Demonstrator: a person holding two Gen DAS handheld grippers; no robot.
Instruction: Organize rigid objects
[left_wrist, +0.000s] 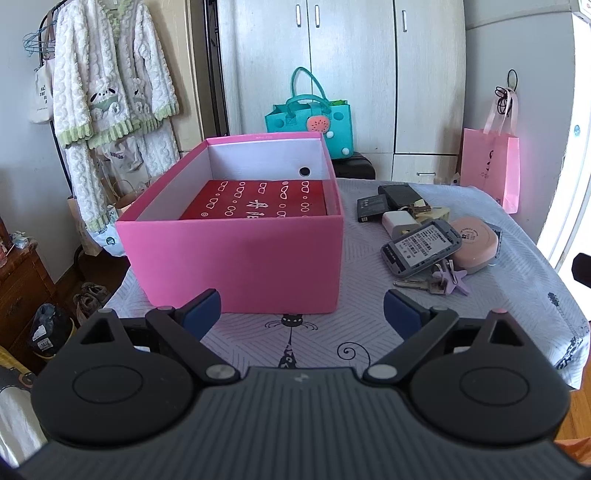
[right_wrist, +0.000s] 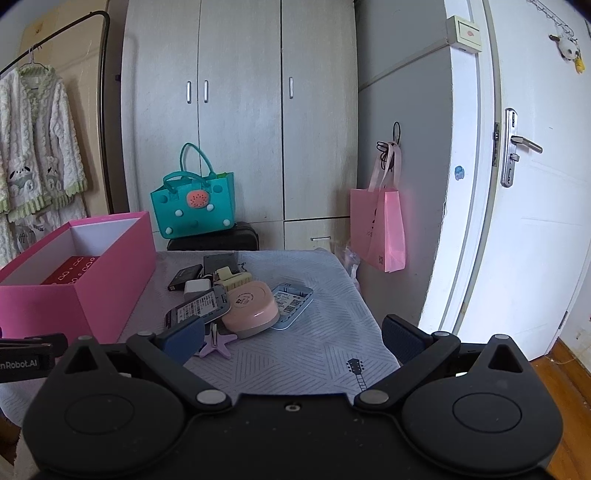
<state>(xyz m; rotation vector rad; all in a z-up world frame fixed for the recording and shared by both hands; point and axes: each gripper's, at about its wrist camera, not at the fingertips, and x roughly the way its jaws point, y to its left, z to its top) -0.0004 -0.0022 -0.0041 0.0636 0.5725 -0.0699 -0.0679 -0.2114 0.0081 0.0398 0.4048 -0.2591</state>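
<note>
An open pink box (left_wrist: 236, 254) (right_wrist: 92, 280) stands on the table's left half, with a red patterned box (left_wrist: 258, 201) lying inside it. To its right lies a heap of small items: a grey device (left_wrist: 421, 245) (right_wrist: 201, 306), a round pink case (left_wrist: 476, 238) (right_wrist: 253, 306), a white charger (left_wrist: 399, 221), black batteries (left_wrist: 373, 206), a key with a purple star charm (left_wrist: 450, 282) (right_wrist: 219, 341), and a light-blue cover (right_wrist: 291, 302). My left gripper (left_wrist: 302, 314) is open in front of the pink box. My right gripper (right_wrist: 293, 338) is open just short of the heap.
A patterned cloth (right_wrist: 314, 354) covers the table. Behind it stand white wardrobes (right_wrist: 240, 110), a teal bag (left_wrist: 314, 122) on a dark stool and a hanging pink paper bag (right_wrist: 380, 229). A clothes rack (left_wrist: 110, 85) is at left, a white door (right_wrist: 517, 184) at right.
</note>
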